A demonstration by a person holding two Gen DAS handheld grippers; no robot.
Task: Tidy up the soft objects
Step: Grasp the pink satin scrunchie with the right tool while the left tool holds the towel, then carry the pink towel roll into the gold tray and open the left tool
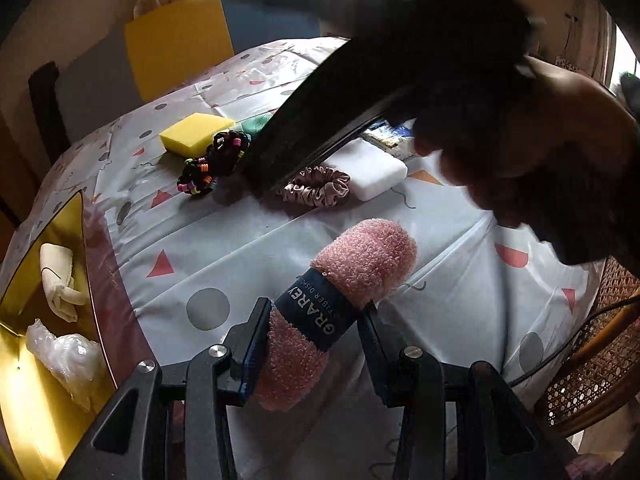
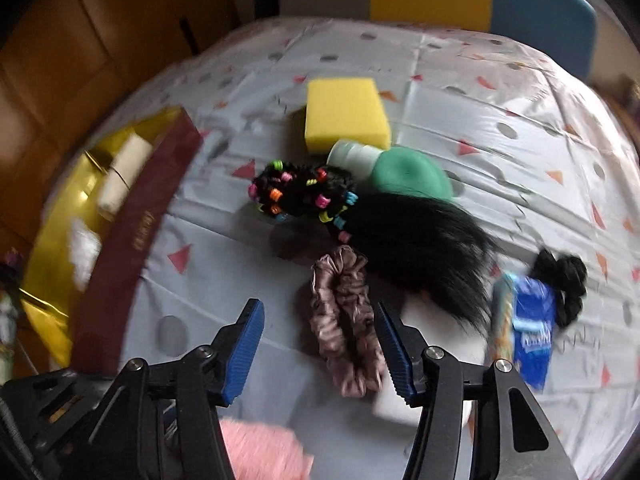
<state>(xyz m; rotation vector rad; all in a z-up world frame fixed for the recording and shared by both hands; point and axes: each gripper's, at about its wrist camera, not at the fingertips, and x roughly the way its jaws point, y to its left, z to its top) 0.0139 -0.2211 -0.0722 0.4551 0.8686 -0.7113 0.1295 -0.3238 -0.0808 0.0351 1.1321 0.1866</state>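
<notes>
Left wrist: left hand-held gripper (image 1: 316,344) clamps pink fleecy cloth (image 1: 340,304).

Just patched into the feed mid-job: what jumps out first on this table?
The fluffy pink rolled cloth with a dark blue paper band, clamped in the left claw above the patterned tablecloth. Ahead of the open right claw lies a mauve satin scrunchie, with a black hair tuft and black hair ties with bright beads just beyond it.
</notes>
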